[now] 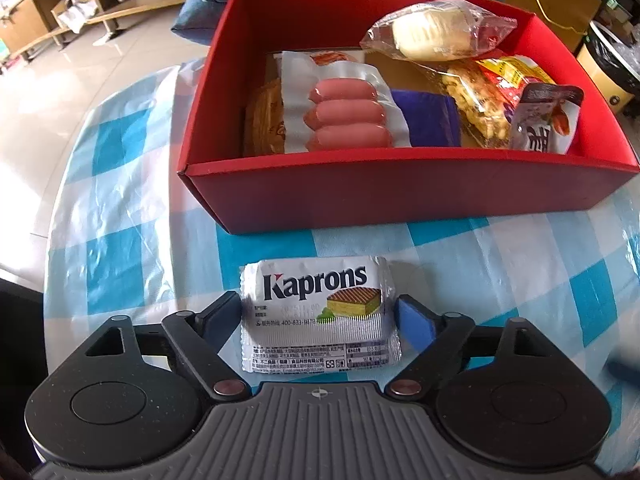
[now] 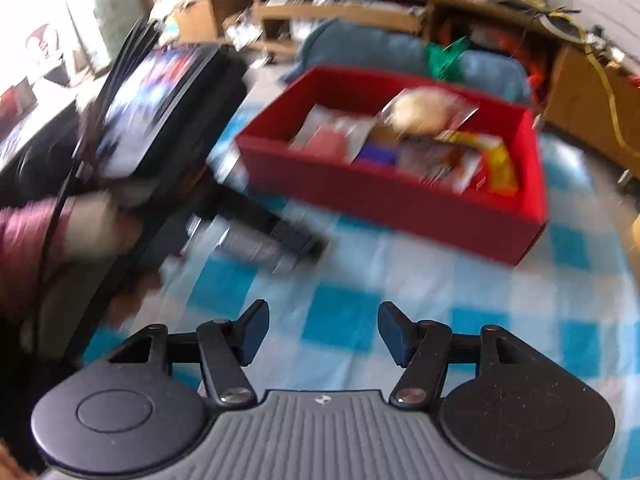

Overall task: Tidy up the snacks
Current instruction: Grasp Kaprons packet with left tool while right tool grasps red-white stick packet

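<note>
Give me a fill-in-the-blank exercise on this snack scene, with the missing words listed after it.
1. The wafer packet lies between the fingers of the ____ gripper.
2. The sausage pack lies inside a box whose colour is ____.
3. The cloth under the box is checked white and ____.
4. The right gripper holds ____ between its fingers.

Missing words: left; red; blue; nothing
</note>
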`<action>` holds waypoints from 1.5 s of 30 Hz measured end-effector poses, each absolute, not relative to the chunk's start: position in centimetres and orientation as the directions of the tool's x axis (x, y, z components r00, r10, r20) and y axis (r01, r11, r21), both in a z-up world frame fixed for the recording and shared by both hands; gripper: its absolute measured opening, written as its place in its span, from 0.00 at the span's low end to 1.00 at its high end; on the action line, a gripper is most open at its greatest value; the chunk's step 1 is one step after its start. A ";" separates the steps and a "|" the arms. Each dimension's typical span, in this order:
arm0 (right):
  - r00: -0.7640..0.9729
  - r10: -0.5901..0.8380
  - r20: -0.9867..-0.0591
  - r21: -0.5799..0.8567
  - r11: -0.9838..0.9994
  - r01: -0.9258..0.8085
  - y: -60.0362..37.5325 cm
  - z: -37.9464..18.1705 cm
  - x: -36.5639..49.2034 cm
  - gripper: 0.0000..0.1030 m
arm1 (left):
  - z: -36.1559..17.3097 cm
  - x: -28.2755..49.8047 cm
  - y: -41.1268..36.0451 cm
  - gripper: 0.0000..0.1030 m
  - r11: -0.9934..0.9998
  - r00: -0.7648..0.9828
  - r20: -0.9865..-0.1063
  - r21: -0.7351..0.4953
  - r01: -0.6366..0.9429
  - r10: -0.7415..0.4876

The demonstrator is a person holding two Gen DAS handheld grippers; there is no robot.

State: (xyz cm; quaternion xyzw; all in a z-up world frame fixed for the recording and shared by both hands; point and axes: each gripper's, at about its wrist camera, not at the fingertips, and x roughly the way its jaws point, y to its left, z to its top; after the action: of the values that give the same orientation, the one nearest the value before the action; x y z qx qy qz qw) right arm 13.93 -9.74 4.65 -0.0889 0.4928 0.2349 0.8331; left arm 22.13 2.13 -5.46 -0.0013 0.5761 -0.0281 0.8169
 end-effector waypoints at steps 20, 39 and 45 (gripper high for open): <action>0.286 0.226 -0.931 0.058 0.867 -0.495 -4.0 -1.0 6.1 0.63 | -5.1 19.5 2.5 0.74 0.998 0.344 -0.938 -0.032 0.052 -0.048; 0.327 0.147 -0.934 -0.010 0.901 -0.434 -10.6 0.6 11.3 0.38 | -5.8 20.9 3.7 0.86 0.997 0.321 -0.944 -0.071 0.011 -0.070; 0.281 0.190 -0.941 0.053 0.901 -0.431 -11.0 0.1 10.8 0.57 | -6.1 20.9 3.4 0.86 0.998 0.324 -0.944 -0.052 0.027 -0.057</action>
State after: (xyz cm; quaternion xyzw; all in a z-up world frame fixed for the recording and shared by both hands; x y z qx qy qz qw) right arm 10.84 -10.99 0.10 -0.1062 0.5668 0.1957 0.7932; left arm 20.87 3.36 -6.11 -0.0132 0.5807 -0.0258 0.8136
